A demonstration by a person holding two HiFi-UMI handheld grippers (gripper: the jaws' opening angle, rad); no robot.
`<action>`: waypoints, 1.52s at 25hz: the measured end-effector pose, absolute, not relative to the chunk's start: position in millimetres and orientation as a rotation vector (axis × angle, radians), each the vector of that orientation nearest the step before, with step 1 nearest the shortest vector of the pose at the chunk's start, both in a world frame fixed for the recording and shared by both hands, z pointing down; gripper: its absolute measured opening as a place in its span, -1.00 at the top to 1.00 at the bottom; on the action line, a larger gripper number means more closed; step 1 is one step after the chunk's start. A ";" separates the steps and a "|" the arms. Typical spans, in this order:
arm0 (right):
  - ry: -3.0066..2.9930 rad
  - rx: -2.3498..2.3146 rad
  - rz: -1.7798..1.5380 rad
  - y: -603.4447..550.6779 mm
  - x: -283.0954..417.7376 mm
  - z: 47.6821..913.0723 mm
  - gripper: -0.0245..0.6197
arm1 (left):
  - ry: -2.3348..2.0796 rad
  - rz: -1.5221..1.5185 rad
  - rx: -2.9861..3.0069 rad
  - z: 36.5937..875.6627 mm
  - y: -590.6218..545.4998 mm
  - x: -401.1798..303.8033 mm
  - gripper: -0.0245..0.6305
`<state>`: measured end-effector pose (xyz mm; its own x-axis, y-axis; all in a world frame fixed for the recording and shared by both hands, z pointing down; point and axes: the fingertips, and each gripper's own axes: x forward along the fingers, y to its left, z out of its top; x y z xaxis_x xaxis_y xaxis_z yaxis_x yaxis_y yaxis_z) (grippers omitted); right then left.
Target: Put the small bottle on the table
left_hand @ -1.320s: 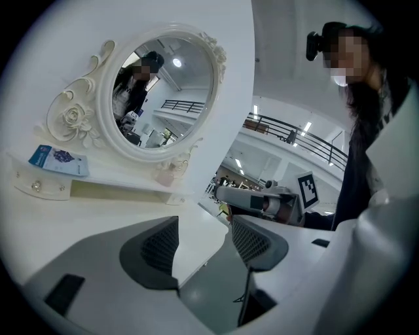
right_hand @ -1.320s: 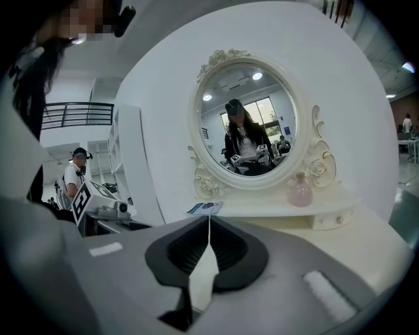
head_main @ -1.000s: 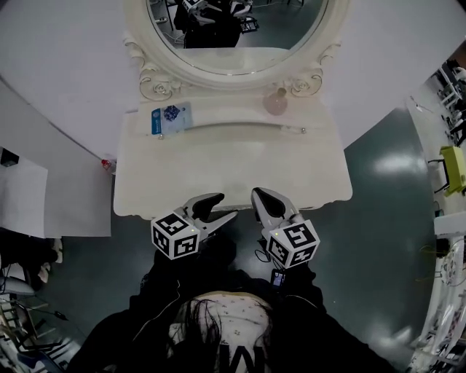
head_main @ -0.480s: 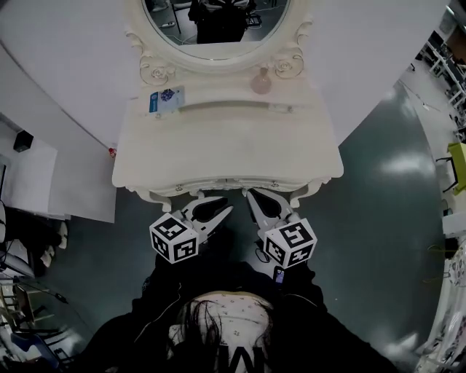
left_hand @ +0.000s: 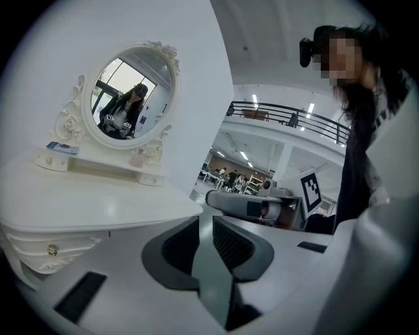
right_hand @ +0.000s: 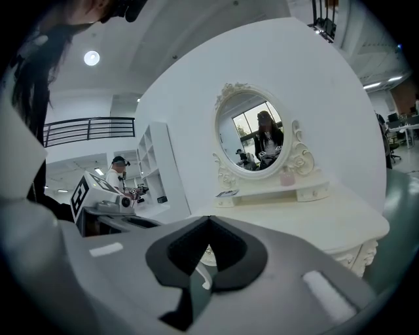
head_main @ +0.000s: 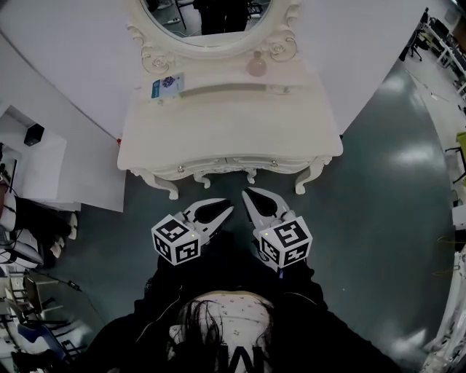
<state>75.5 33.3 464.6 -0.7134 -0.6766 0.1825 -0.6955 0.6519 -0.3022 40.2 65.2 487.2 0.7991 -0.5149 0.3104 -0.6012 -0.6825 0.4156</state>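
1. Head view: the small bottle [head_main: 255,65] is sitting on the mirror shelf [head_main: 218,89] at 12 o'clock of the table [head_main: 226,131], not yet brought down. The left gripper [head_main: 230,211] and right gripper [head_main: 246,194] are hanging at 6 o'clock, well apart from it, so probably just being carried.
2. Left gripper view: the jaws have just been closing and are now meeting on nothing. The bottle [left_hand: 137,157] is showing at 10 o'clock.
3. Right gripper view: the jaws are pressing together, empty. The bottle [right_hand: 287,178] is showing at 1 o'clock.

Dressing table [head_main: 226,131] stood against the wall [head_main: 73,58], with the oval mirror [head_main: 218,18] at its back. A raised shelf [head_main: 226,79] ran below the mirror. The small bottle [head_main: 255,65] sat on the shelf's right part and a flat packet [head_main: 167,86] on its left end. Left gripper [head_main: 224,210] and right gripper [head_main: 248,194] were side by side over the floor [head_main: 378,204], before the table's front edge and apart from it.
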 end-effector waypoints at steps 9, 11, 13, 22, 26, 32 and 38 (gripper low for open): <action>-2.813 1.118 0.551 52.9 60.6 467.3 0.90 | -0.863 0.225 2.456 484.4 88.8 27.7 0.73; -2.813 1.111 0.547 56.6 52.0 467.7 0.90 | -0.875 0.222 2.452 484.0 94.3 17.5 0.73; -2.809 1.103 0.536 61.9 40.9 468.5 0.90 | -0.890 0.214 2.446 484.0 100.6 4.5 0.73; -2.813 1.052 0.489 97.2 -18.7 464.0 0.90 | -0.939 0.173 2.436 480.3 134.7 -57.7 0.73; -2.810 1.014 0.476 117.9 -53.8 461.3 0.90 | -0.960 0.147 2.424 476.8 151.0 -92.0 0.73; -2.790 0.977 0.454 145.5 -93.5 462.3 0.90 | -0.960 0.112 2.410 478.3 170.4 -128.1 0.73; -2.769 0.982 0.455 162.7 -117.8 464.4 0.90 | -0.927 0.097 2.415 480.1 186.8 -149.3 0.73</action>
